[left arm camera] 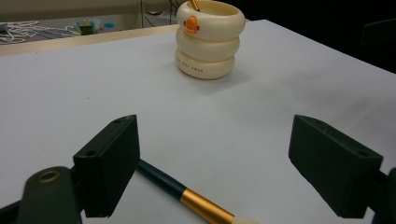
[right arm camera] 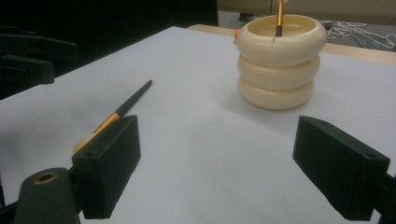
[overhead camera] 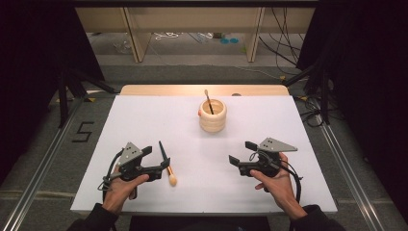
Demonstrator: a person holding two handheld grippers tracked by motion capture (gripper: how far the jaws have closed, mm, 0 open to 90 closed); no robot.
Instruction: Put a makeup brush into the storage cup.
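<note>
A cream ringed holder (overhead camera: pixel 212 115) stands at the table's far middle, with one thin brush (overhead camera: pixel 208 101) upright inside it. A second brush (overhead camera: pixel 167 163), with a dark handle, gold band and pale bristles, lies flat on the white sheet. My left gripper (overhead camera: pixel 153 162) is open just left of it, and in the left gripper view the brush (left arm camera: pixel 187 198) lies between the wide-apart jaws, near the left one. My right gripper (overhead camera: pixel 242 152) is open over bare sheet at the front right, facing the holder (right arm camera: pixel 280 63) and the lying brush (right arm camera: pixel 126 107).
The white sheet (overhead camera: pixel 144 120) covers most of the wooden table (overhead camera: pixel 159 90). The holder (left arm camera: pixel 210 42) carries an orange duck mark. Beyond the table are a floor with cables (overhead camera: pixel 284 53) and wooden legs. Dark curtains flank both sides.
</note>
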